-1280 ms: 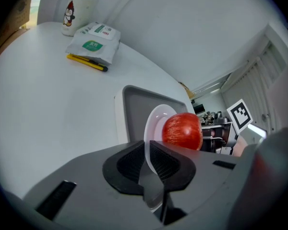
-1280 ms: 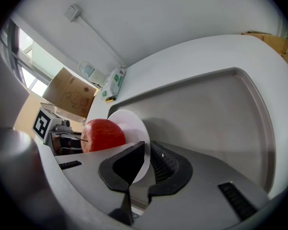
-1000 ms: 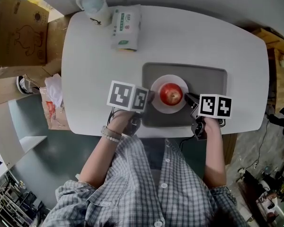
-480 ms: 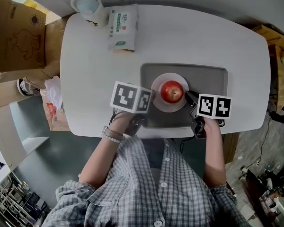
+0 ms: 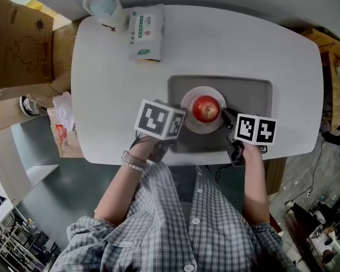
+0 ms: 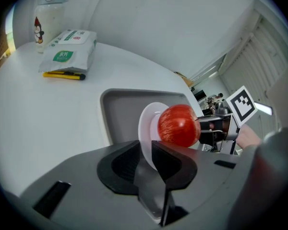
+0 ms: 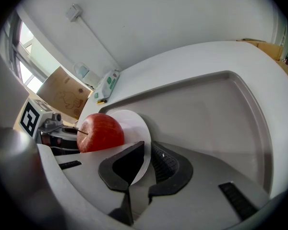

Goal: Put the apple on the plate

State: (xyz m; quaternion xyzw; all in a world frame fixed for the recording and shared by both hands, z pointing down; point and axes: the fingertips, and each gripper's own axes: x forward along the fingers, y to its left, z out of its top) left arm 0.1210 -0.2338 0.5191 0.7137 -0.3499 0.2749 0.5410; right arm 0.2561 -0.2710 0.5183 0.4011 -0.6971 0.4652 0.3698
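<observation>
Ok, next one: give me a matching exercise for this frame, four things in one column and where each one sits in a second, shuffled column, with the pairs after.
Things:
1. red apple
2. white plate
3. grey tray
4. wipes pack

Places:
A. flat on the white table, under the plate
B. on the plate
C. at the table's far edge, beside the white container
D. inside the tray, at its near left

Pairs: 1-B, 2-D, 3-A, 4-C
</observation>
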